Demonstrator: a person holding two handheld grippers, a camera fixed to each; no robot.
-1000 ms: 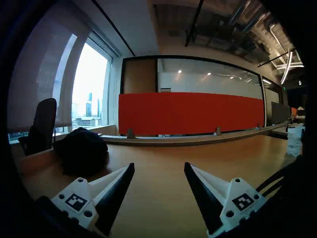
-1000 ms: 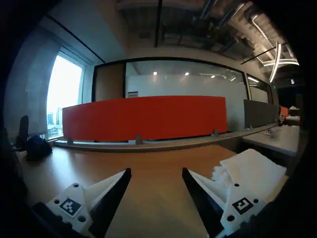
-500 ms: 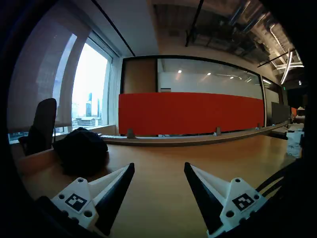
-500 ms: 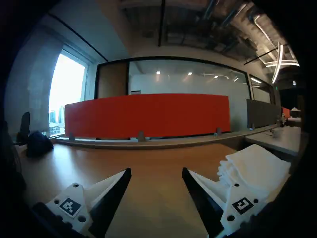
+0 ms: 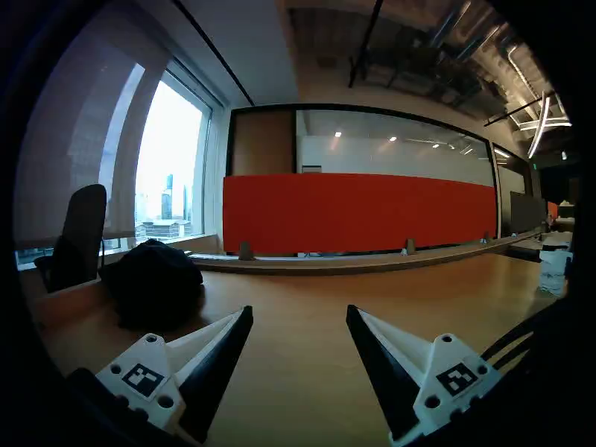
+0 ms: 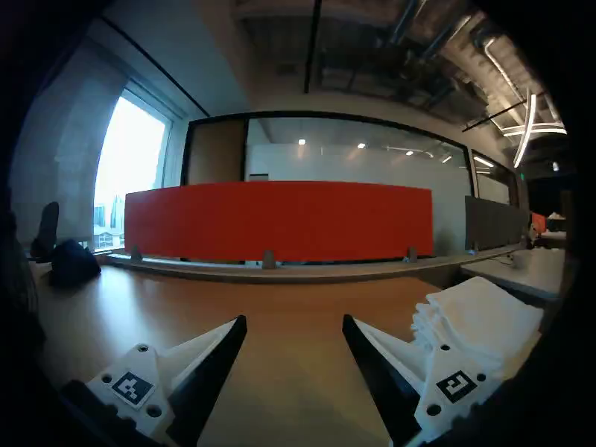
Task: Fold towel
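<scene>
A stack of folded white towels [image 6: 480,320] lies on the wooden table [image 6: 298,320] to the right of my right gripper [image 6: 294,328], close behind its right finger. That gripper is open and holds nothing. In the left gripper view the same white stack [image 5: 553,268] sits far off at the table's right edge. My left gripper [image 5: 298,316] hovers low over bare wood, open, with nothing between its fingers.
A dark bag [image 5: 153,283] rests on the table at the left, with a black chair [image 5: 74,238] behind it by the window. A red divider panel [image 5: 357,212] runs along the table's far edge. Another desk [image 6: 521,268] stands at the right.
The right gripper has shifted slightly, so the towel stack sits a little differently at the right. The left gripper has barely moved.
</scene>
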